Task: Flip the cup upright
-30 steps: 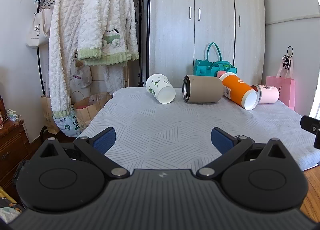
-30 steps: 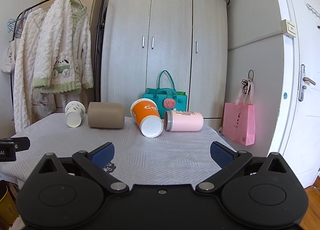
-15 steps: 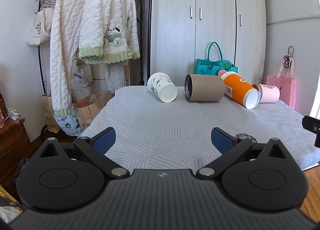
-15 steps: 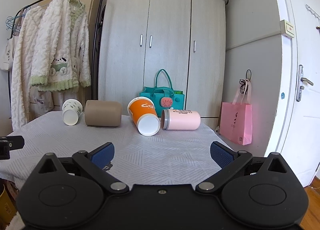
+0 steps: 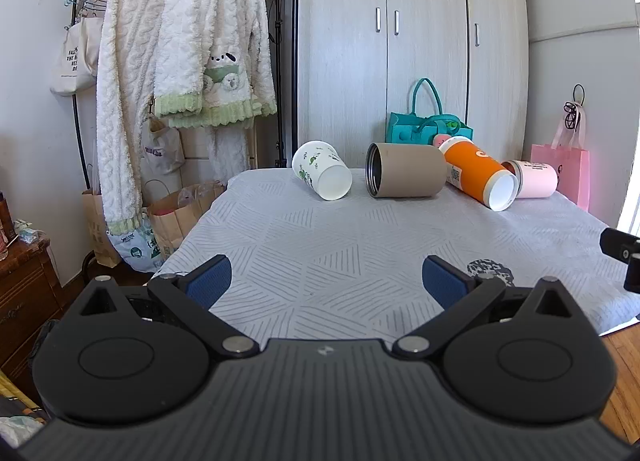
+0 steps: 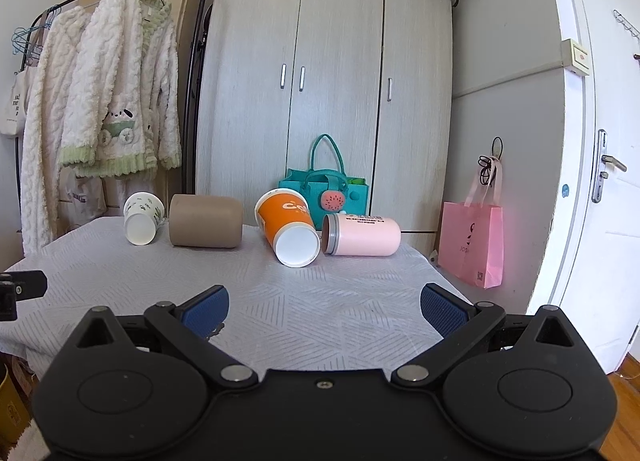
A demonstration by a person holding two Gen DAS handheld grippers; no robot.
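Several cups lie on their sides along the far edge of the cloth-covered table point(image 5: 360, 245): a white cup with green print point(image 5: 320, 169) point(image 6: 143, 217), a tan cylinder cup point(image 5: 406, 175) point(image 6: 206, 221), an orange cup point(image 5: 478, 173) point(image 6: 289, 227) and a pink cup point(image 5: 534, 179) point(image 6: 362, 235). My left gripper point(image 5: 326, 281) is open and empty over the near part of the table. My right gripper point(image 6: 324, 307) is open and empty, also near the front edge, well short of the cups.
A wardrobe point(image 6: 320, 101) stands behind the table. A teal bag point(image 6: 324, 195) sits behind the cups. A clothes rack with white fleece garments point(image 5: 180, 61) is at the left. A pink bag point(image 6: 472, 245) hangs at the right, by a white door point(image 6: 600, 181).
Both grippers have moved slightly forward and up, so the cups look a little nearer and lower. Both stay open and empty. The cups have not moved.
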